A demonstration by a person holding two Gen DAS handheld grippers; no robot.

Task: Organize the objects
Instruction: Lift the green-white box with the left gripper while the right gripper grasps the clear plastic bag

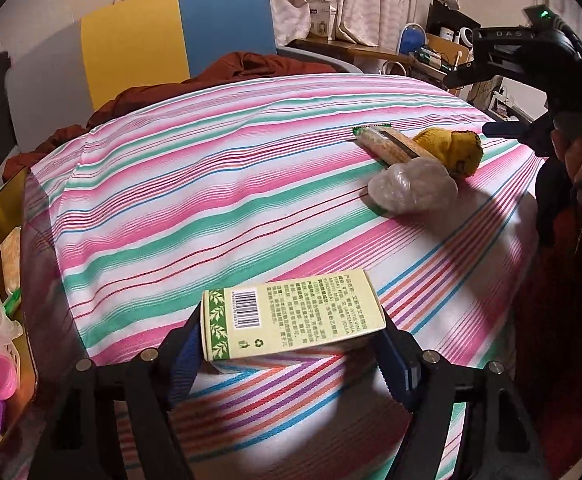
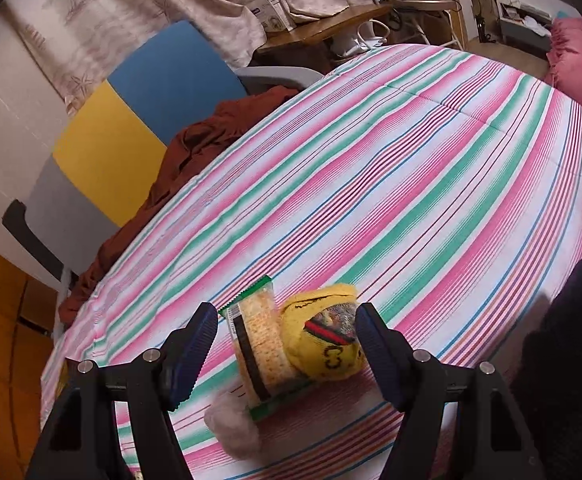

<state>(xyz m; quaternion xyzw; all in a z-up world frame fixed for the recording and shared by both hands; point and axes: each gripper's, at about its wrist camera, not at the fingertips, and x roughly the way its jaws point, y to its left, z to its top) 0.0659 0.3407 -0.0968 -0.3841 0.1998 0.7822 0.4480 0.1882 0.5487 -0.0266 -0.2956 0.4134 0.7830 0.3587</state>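
A striped bedspread [image 1: 231, 184] covers the bed. The left gripper [image 1: 291, 344] angles down over its near edge, pads pinching the ends of a pale green box [image 1: 291, 320]. The right gripper [image 2: 287, 344], also tilted downward, hangs spread around a cracker pack [image 2: 261, 344] and yellow sock [image 2: 323, 340], gripping neither.

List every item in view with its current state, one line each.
left tool: shut on the box
box: gripped at both ends, lifted above the bedspread
right tool: open, over the yellow sock
yellow sock: balled up, lying against the cracker pack
cracker pack: sealed, lying flat
plastic bag: crumpled, on the bedspread
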